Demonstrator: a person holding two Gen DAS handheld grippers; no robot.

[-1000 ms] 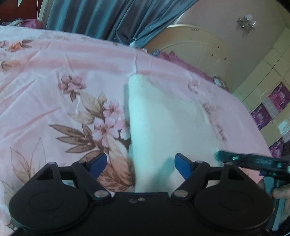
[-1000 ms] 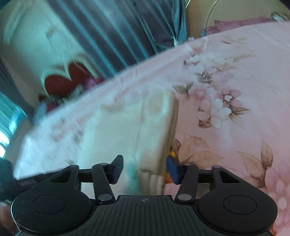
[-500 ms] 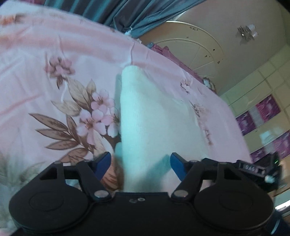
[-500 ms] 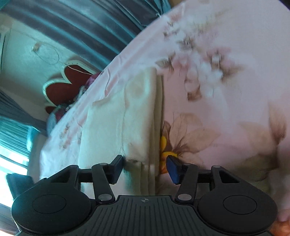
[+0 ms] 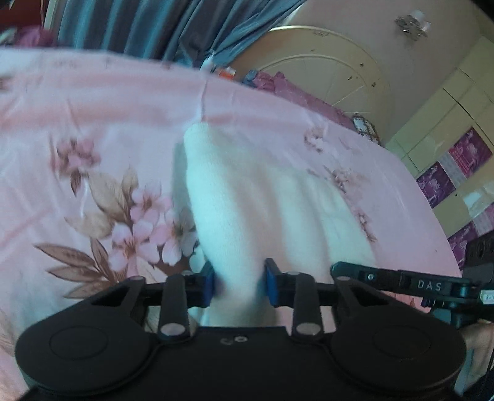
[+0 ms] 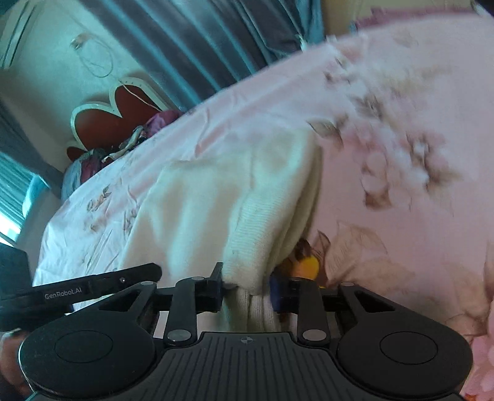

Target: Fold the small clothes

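Observation:
A white knit garment (image 5: pixel 262 197) lies folded on the pink floral bedsheet (image 5: pixel 92 129). My left gripper (image 5: pixel 237 285) has its blue pads against a near edge of the garment, jaws closing, with cloth bunched between them. In the right wrist view the same garment (image 6: pixel 216 191) shows a ribbed hem. My right gripper (image 6: pixel 247 290) pinches that hem, jaws also closing. Each gripper shows in the other's view: the right gripper (image 5: pixel 401 283) at the right, the left gripper (image 6: pixel 92 287) at the left. A yellow-orange patch (image 6: pixel 308 265) peeks out under the garment's edge.
Blue curtains (image 5: pixel 139 27) hang behind the bed. A cream arched headboard (image 5: pixel 324 71) and purple pillows (image 5: pixel 296 92) sit at the far right. A red heart-shaped board (image 6: pixel 114 114) and a heap of clothes (image 6: pixel 102 154) stand past the bed's far corner.
The left jaws have narrowed from wide apart onto the garment's near edge. The right jaws widened briefly, then came in on the ribbed hem. The edge now stands bunched up.

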